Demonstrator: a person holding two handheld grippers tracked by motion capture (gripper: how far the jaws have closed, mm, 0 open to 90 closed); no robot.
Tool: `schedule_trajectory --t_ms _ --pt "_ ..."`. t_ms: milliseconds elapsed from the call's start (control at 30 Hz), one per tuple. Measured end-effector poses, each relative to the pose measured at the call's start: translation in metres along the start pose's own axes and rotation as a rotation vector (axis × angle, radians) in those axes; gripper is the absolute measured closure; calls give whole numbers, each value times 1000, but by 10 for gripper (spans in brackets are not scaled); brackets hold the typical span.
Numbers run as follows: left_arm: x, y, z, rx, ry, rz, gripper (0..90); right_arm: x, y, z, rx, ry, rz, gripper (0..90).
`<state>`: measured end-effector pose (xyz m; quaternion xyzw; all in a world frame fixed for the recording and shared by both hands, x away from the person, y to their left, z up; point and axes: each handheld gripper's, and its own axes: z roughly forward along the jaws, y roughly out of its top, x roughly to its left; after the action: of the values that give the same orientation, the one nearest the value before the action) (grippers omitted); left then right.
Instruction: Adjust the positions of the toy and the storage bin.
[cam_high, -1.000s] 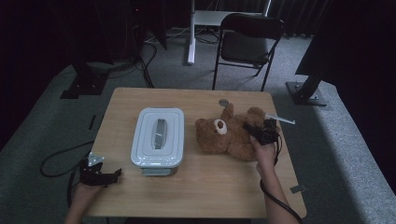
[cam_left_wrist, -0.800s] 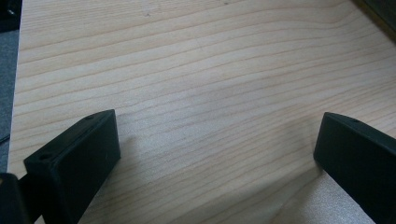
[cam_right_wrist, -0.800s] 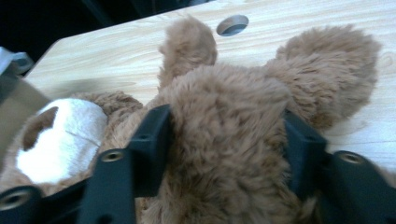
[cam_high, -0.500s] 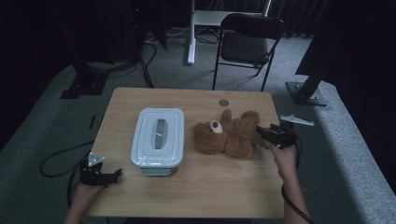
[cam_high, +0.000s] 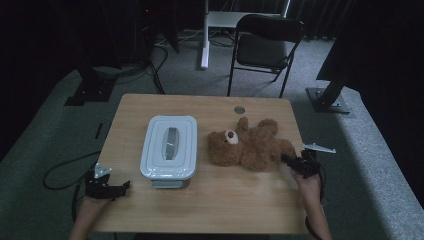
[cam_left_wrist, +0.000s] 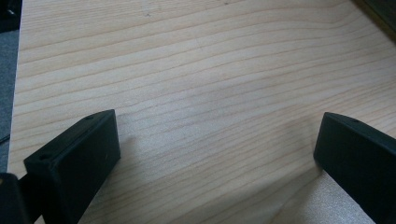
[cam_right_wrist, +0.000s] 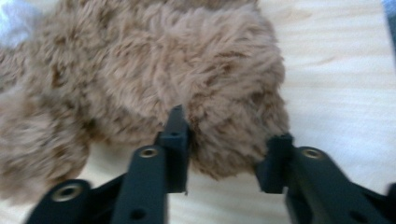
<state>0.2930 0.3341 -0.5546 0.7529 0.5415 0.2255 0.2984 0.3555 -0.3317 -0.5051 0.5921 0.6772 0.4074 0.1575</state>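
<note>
We are at the grasping step: the right hand-held gripper (cam_right_wrist: 224, 154) has just been closing its jaws on a leg of the teddy bear (cam_high: 250, 147), which lies on the worktop (cam_high: 225, 200) just beside the lidded box (cam_high: 169, 147), so next we judge a firm pinch and lift are needed, while the left hand-held gripper (cam_left_wrist: 215, 154) rests wide open and empty.

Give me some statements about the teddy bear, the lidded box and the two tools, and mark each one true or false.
1. The right tool has its jaws around a limb of the teddy bear. True; they have just been closing on it.
2. The white box stands open. False: its lid is on.
3. The left tool holds the box. False: its jaws are open above bare table.
4. The teddy bear lies to the right of the box in the high view. True.
5. A black chair stands beyond the table. True.
</note>
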Motion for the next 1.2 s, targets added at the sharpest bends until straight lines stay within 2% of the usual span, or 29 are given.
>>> schedule_trajectory --t_ms 133,233,433,500,600,700,800,933,1000,1067,1133,1167,1200 --pt "0 0 0 1 0 2 11 9 -15 -10 8 20 -1 688" --pt "0 0 0 0 2 0 11 23 -31 -18 28 41 -17 691" --pt "0 0 0 0 3 -1 11 53 -54 -40 44 132 -51 690" --pt "0 0 0 0 3 0 11 64 -62 -45 47 147 -70 689" --pt "0 0 0 0 3 -1 11 79 -72 -48 51 156 -103 689" --pt "0 0 0 0 3 -1 11 92 -82 -46 57 177 -116 688" --pt "0 0 0 0 3 -1 11 110 -91 -42 73 253 -137 684" --pt "0 0 0 0 3 -1 11 127 -92 -37 95 328 -168 652" --pt "0 0 0 0 3 -1 11 131 -89 -38 100 342 -196 591" --pt "0 0 0 0 3 0 11 130 -83 -40 108 374 -221 517" --pt "0 0 0 0 3 -1 11 128 -80 -43 100 378 -218 486" --pt "0 0 0 0 3 -1 11 127 -77 -47 86 377 -215 468" --pt "0 0 0 0 3 -1 11 124 -67 -58 48 382 -226 438"
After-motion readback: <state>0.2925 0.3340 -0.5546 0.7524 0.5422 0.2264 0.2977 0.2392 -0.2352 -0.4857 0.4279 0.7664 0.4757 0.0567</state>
